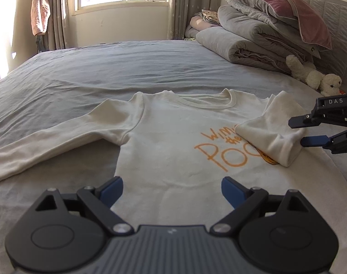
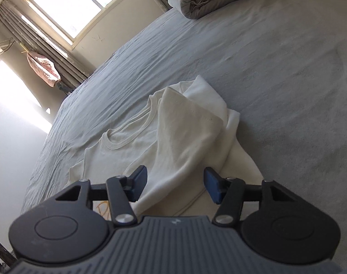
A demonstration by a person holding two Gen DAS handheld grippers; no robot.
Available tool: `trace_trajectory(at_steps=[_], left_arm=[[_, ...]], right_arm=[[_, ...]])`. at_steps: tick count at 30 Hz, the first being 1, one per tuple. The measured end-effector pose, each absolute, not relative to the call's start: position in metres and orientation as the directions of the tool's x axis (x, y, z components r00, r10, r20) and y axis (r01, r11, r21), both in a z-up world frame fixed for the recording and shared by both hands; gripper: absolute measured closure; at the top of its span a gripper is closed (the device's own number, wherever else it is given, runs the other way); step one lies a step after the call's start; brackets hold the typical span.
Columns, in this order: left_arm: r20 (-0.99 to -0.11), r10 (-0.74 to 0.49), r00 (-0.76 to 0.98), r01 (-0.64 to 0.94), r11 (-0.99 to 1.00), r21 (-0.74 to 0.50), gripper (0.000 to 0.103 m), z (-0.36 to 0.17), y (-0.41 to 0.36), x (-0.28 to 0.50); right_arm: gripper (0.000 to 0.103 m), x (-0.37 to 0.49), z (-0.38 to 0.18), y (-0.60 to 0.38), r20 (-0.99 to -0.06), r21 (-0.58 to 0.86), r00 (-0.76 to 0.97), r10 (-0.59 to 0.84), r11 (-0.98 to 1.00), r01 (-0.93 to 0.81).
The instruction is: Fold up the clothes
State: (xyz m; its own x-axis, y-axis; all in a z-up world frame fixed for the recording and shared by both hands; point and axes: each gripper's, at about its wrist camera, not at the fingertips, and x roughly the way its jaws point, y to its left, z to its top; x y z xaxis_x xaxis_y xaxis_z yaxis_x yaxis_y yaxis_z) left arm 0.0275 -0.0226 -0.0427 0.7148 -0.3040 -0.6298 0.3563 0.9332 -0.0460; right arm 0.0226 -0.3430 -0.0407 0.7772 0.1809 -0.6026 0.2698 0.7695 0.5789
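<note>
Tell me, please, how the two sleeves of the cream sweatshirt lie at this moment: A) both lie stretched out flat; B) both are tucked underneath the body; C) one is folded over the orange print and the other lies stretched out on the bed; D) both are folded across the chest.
C: one sleeve lies folded over the orange print, near the open right gripper, while the other sleeve lies stretched out on the bed.

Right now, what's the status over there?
Both claws open, left, right. Cream sweatshirt flat on bed; one sleeve folded in, other sleeve outstretched. Nothing blocking.
</note>
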Motion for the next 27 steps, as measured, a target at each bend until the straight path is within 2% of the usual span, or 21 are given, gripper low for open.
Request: trace_trajectory(at_steps=[1,4,8,12,16,19,22,25,26,27], left_arm=[[-0.633,-0.316,0.707,0.359,0.931,-0.064,0.009,-0.043,-0.022,0.029],[-0.636,-0.368,0.678,0.366,0.92,-0.141,0.009,-0.041,-0.016,0.032],[-0.623,-0.456,0.636,0.36,0.889,-0.283,0.009,-0.038,-0.002,0.038],[-0.581,-0.561,0.59,0.32,0.823,-0.47,0.009,-0.039,0.015,0.045],[-0.518,-0.64,0.567,0.238,0.73,-0.641,0.009,-0.045,0.034,0.052],[-0.467,-0.68,0.566,0.173,0.652,-0.739,0.009,-0.051,0.047,0.055],[-0.425,-0.715,0.555,0.122,0.576,-0.809,0.009,-0.06,0.055,0.055],[-0.44,-0.714,0.544,0.086,0.57,-0.817,0.01,-0.065,0.056,0.056],[-0.459,-0.704,0.542,0.079,0.586,-0.807,0.012,-0.065,0.055,0.056],[-0.48,-0.689,0.542,0.075,0.609,-0.789,0.014,-0.065,0.053,0.055]], right_arm=[[0.056,0.024,-0.043,-0.342,-0.598,0.578,0.783,0.173,0.77,0.27],[0.076,0.023,-0.04,-0.338,-0.573,0.561,0.803,0.165,0.793,0.238],[0.083,0.021,-0.026,-0.324,-0.516,0.503,0.835,0.19,0.856,0.116],[0.084,0.017,-0.01,-0.295,-0.444,0.39,0.856,0.266,0.917,-0.083],[0.084,0.012,-0.005,-0.26,-0.445,0.28,0.808,0.387,0.917,-0.285],[0.084,0.009,-0.012,-0.234,-0.504,0.211,0.727,0.467,0.882,-0.421],[0.084,0.006,-0.025,-0.211,-0.608,0.151,0.616,0.501,0.834,-0.53],[0.082,0.006,-0.037,-0.202,-0.69,0.128,0.53,0.492,0.804,-0.58],[0.076,0.005,-0.038,-0.202,-0.704,0.125,0.52,0.483,0.806,-0.579],[0.066,0.005,-0.036,-0.207,-0.702,0.12,0.533,0.472,0.817,-0.565]])
